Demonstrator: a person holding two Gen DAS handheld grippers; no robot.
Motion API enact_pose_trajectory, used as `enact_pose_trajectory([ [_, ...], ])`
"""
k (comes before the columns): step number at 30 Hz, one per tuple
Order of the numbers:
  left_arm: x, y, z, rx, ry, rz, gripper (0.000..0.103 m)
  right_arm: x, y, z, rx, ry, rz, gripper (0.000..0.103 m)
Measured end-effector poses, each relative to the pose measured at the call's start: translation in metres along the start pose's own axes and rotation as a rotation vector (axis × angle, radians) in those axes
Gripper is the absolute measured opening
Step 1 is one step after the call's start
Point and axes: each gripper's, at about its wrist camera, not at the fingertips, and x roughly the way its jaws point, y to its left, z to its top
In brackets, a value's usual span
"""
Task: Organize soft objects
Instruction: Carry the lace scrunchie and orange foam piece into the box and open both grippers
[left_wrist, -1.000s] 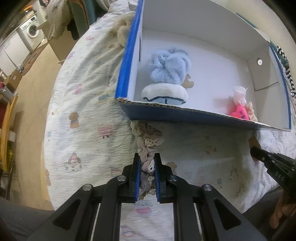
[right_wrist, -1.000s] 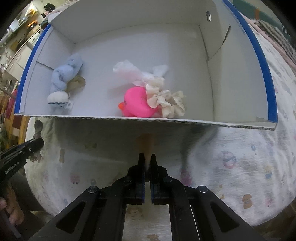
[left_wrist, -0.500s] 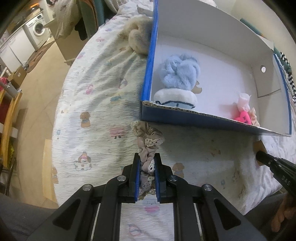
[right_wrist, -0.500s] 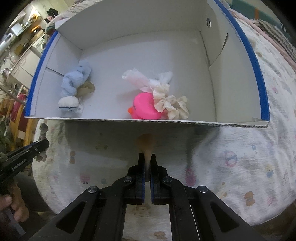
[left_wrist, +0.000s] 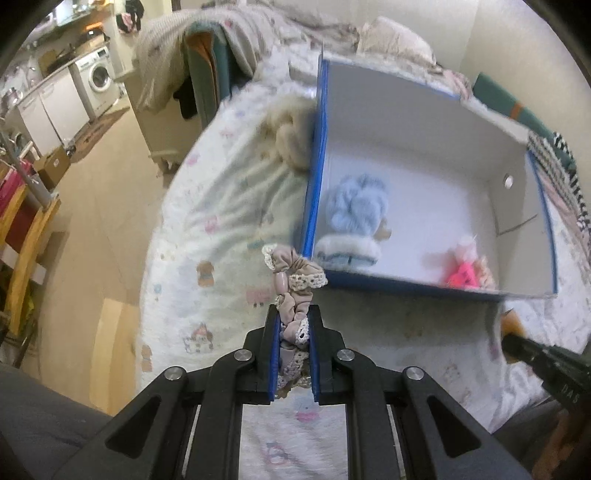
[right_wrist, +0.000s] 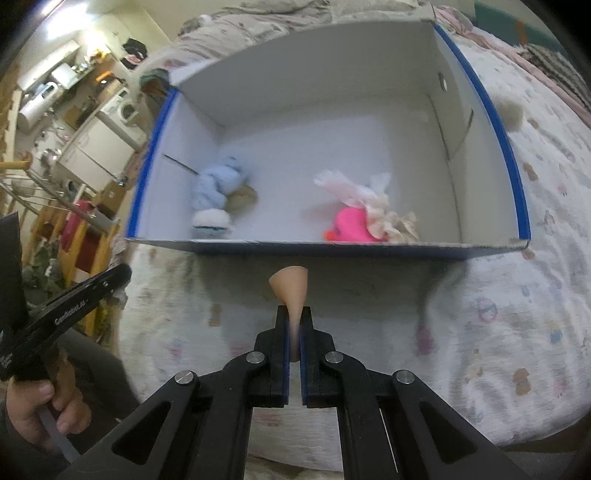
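The left gripper was closed on a beige velvet scrunchie with cream lace trim. The scrunchie was pinched between the two blue-lined fingers, and its free upper part stood out past the fingertips, close to the near left corner of the blue-edged white cardboard box. I could not tell if it touched the box.

The right gripper was closed narrowly on a small peach-coloured soft piece with a cone shape. The wide end of this piece pointed toward the front wall of the box, just before it and outside.

Inside the box, near the left wall, lay a light blue fluffy plush with a white round piece in front of it. Near the front wall, more to the right, lay a bright pink rubber duck, touching a cream ruffled fabric item.

The box stood on a white quilted bedspread with small cartoon prints. A cream fluffy item lay on the bedspread against the outer left wall of the box.
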Motion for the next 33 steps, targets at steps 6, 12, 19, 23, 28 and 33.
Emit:
enact_pose_trajectory([
  [6, -0.034, -0.005, 0.020, 0.000, -0.088, -0.046, 0.012, -0.028, 0.013, 0.020, 0.017, -0.081, 0.080, 0.006],
  [12, -0.065, -0.021, 0.050, 0.056, -0.202, -0.070, 0.012, -0.046, 0.020, 0.044, 0.015, -0.153, 0.107, 0.006],
  [19, -0.064, -0.036, 0.087, 0.085, -0.231, -0.110, 0.012, -0.049, 0.008, 0.072, 0.010, -0.211, 0.079, 0.006],
  [23, -0.053, -0.050, 0.107, 0.129, -0.231, -0.159, 0.012, -0.041, -0.007, 0.088, 0.027, -0.222, 0.064, 0.006],
  [28, -0.028, -0.068, 0.122, 0.167, -0.215, -0.144, 0.012, -0.021, -0.024, 0.095, 0.047, -0.230, -0.014, 0.006],
  [33, 0.008, -0.081, 0.114, 0.215, -0.206, -0.138, 0.012, 0.010, -0.037, 0.088, 0.092, -0.169, -0.043, 0.006],
])
